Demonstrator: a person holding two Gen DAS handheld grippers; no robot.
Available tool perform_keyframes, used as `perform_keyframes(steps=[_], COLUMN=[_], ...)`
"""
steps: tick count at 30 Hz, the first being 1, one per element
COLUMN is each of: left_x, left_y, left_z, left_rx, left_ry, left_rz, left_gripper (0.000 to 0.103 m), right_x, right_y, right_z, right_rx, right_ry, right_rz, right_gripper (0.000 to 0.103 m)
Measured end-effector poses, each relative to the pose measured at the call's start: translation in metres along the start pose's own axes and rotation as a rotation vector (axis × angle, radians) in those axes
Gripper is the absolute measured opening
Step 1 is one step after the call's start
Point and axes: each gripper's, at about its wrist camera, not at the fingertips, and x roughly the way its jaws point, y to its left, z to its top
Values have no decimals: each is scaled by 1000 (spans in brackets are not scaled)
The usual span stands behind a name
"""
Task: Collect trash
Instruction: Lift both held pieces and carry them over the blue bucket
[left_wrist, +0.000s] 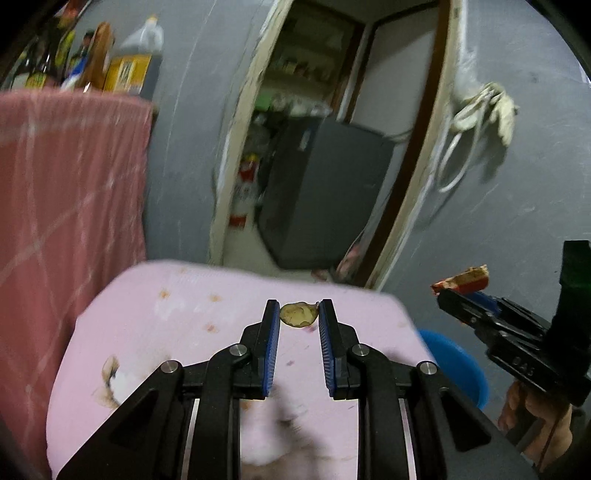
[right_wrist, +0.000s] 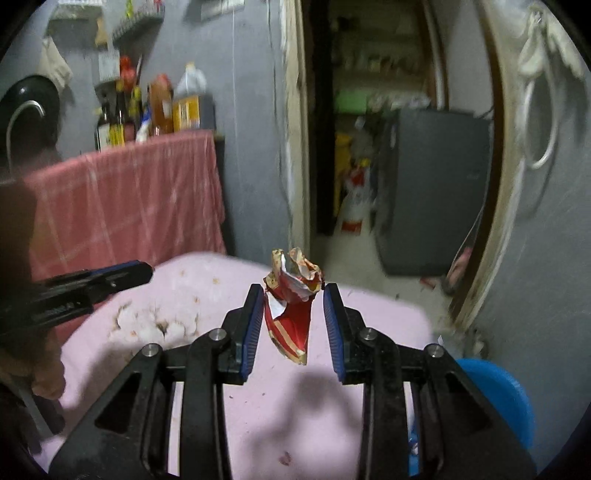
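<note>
Left gripper (left_wrist: 298, 312) is narrowed onto a chip (left_wrist: 298, 314); right gripper (right_wrist: 293, 295) clamps a crumpled wrapper (right_wrist: 291, 299). Both are raised over the pink-covered desk (left_wrist: 177, 317). Maintain the clamp and carry both level to the blue bin (right_wrist: 498, 391), likely the receptacle.

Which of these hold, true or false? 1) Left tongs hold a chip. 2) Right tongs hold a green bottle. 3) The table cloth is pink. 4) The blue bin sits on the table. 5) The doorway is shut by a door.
1) Left tongs hold a chip: true, pinched at the tips.
2) False: the right tongs hold a red wrapper, crumpled.
3) True: the table cloth is pink.
4) False: the blue bin stands lower, past the table's right edge.
5) False: the doorway is open, with a grey box behind it.
</note>
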Motion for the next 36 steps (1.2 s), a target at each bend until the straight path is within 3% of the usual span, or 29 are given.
perform_keyframes(steps=[6,16,25,36], left_x=[-17,-35,-1,59], left_y=[-45,-133,-192,-225], left_z=[15,26,18,-8], left_rx=[53,159,210,229], left_ry=[-118,-245,-190,-64], left_rz=[-63,-180,-267,-296], left_gripper=[18,18,18,18], right_x=[-59,-130,-158,-140], right_y=[-11,-49,-100,-151], right_z=[13,18,-5,-47], right_rx=[-8,-4,62,164], right_ry=[-156,-297,-296,-204], right_rz=[-81,-231,-323,-344], right_gripper=[33,34,34,34])
